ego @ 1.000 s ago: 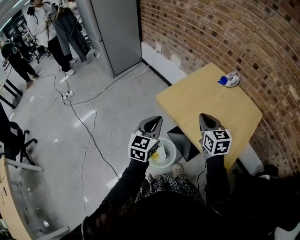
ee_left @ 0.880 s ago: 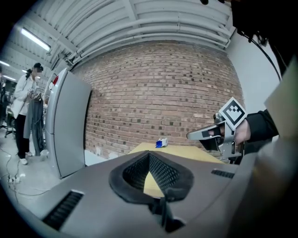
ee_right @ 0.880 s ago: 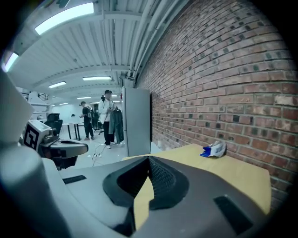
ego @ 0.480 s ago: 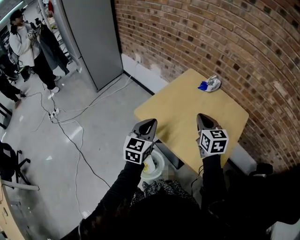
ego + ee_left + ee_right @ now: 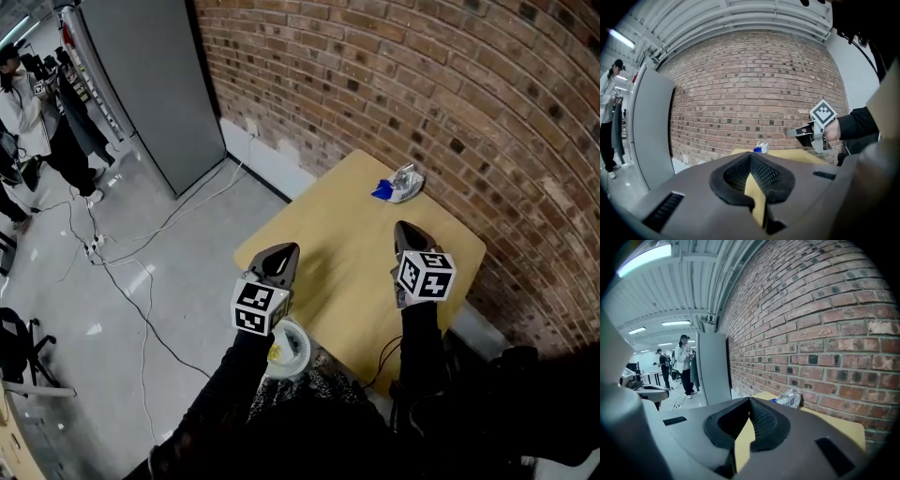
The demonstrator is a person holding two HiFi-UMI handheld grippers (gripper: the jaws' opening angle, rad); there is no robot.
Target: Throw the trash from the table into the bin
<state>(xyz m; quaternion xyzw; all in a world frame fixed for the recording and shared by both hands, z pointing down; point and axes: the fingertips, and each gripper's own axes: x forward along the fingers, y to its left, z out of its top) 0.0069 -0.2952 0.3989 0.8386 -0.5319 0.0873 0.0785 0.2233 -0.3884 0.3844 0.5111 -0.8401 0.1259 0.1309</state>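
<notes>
At the far edge of the table [image 5: 342, 246], beside the brick wall [image 5: 422, 84], the crumpled wrapper [image 5: 398, 183] lies untouched. The left gripper [image 5: 281, 255] and right gripper [image 5: 406, 234], jaws pressed together and empty, have moved closer, so pickup comes next.

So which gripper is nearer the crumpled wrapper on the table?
Right. The right gripper is over the table with the wrapper ahead of it; the left gripper is at the table's left edge, farther away.
</notes>
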